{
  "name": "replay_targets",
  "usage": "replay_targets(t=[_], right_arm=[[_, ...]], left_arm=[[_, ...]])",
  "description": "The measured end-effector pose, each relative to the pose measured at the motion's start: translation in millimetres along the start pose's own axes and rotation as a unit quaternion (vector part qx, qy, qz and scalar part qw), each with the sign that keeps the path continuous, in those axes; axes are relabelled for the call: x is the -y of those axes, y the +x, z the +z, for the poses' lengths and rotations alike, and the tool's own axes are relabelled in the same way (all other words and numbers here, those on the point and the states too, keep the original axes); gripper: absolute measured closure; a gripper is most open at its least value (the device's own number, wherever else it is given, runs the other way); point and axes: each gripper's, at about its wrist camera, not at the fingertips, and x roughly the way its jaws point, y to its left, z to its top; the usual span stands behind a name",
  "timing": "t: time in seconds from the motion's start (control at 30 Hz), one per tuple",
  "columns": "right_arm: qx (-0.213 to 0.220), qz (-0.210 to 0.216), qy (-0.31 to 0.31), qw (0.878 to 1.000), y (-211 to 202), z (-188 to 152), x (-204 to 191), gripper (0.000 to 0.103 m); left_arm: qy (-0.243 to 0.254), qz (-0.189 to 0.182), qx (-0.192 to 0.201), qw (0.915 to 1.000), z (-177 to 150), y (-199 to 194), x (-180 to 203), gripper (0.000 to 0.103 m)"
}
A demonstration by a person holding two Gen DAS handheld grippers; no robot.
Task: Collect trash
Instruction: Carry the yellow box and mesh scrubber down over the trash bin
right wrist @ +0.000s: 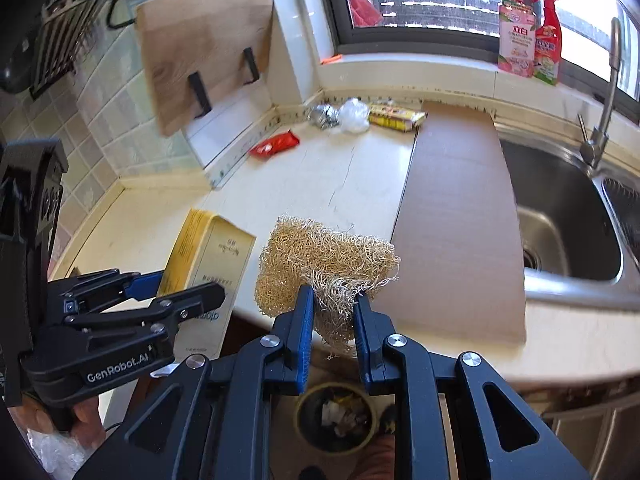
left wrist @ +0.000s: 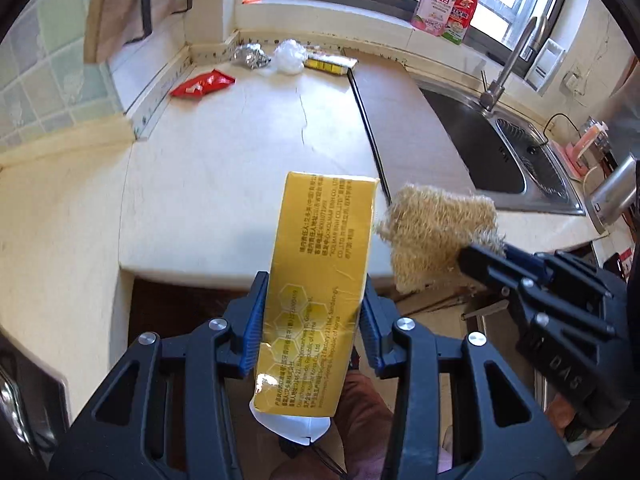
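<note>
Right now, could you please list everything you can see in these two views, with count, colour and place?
box: one, yellow, held between the left fingers, out past the counter's front edge
scrubber: one, straw-coloured, held between the right fingers
wrapper: one, red, far left of the counter
foil ball: one, silver, back of the counter
plastic wad: one, white, right of the foil
flat pack: one, yellow, back of the counter
bottles: two, pink and red, on the windowsill
cutting board: one, wooden, against the wall
sink: one, steel, right, with tap
bin: one, dark with rubbish inside, on the floor below
left gripper: black, blue pads
right gripper: black, blue pads
</note>
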Motion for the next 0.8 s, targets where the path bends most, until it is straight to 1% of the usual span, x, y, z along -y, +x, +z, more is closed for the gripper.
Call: replay_targets(t=[0.1, 0.17, 0.23, 0.27, 0.33, 0.37, 0.43, 0.57, 0.73, 0.8], right_arm=[[-0.019, 0.0, 0.002, 1.0, -5.1, -41.6, -14.6, 0.085], [-0.043, 0.003, 0.008, 0.999, -4.1, -70.0, -21.4, 0.085], [-0.065, 0.004, 0.011, 0.998, -1.0, -94.7, -25.6, 0.085], [-0.076, 0.004, 0.01, 0.997, 0.8, -107.2, -28.2, 0.085], [-0.094, 0.001, 0.009, 0.996, 5.7, -127.4, -30.5, 0.085], [-0.104, 0.0, 0.008, 0.995, 9.0, -139.6, -31.9, 0.085], [-0.121, -0.002, 0.009, 0.993, 17.8, -158.9, -31.1, 0.085], [-0.156, -0.007, 0.015, 0.988, 47.1, -200.7, -23.7, 0.085], [-0.199, -0.011, 0.02, 0.98, 102.0, -253.7, -14.0, 0.085], [-0.209, -0.012, 0.019, 0.978, 123.5, -270.0, -10.7, 0.084]], left_arm=[[-0.005, -0.011, -0.012, 0.9998, -37.6, -0.6, -3.2, 0.065], [-0.01, -0.014, -0.027, 0.9995, -61.7, 3.5, -5.9, 0.065], [-0.021, -0.018, -0.051, 0.9983, -85.5, 12.1, -8.4, 0.065], [-0.015, -0.012, -0.07, 0.9973, -93.5, 17.8, -8.9, 0.065], [-0.019, -0.011, -0.089, 0.9958, -115.5, 29.5, -9.5, 0.065], [-0.023, -0.018, -0.096, 0.9949, -124.3, 36.0, -9.1, 0.065], [-0.028, -0.016, -0.114, 0.993, -145.9, 51.3, -9.2, 0.065], [-0.045, -0.015, -0.141, 0.9888, -183.2, 88.7, -17.5, 0.065], [-0.072, -0.007, -0.177, 0.9816, -231.4, 149.8, -34.3, 0.065], [-0.083, -0.002, -0.187, 0.9789, -246.8, 172.5, -41.5, 0.065]])
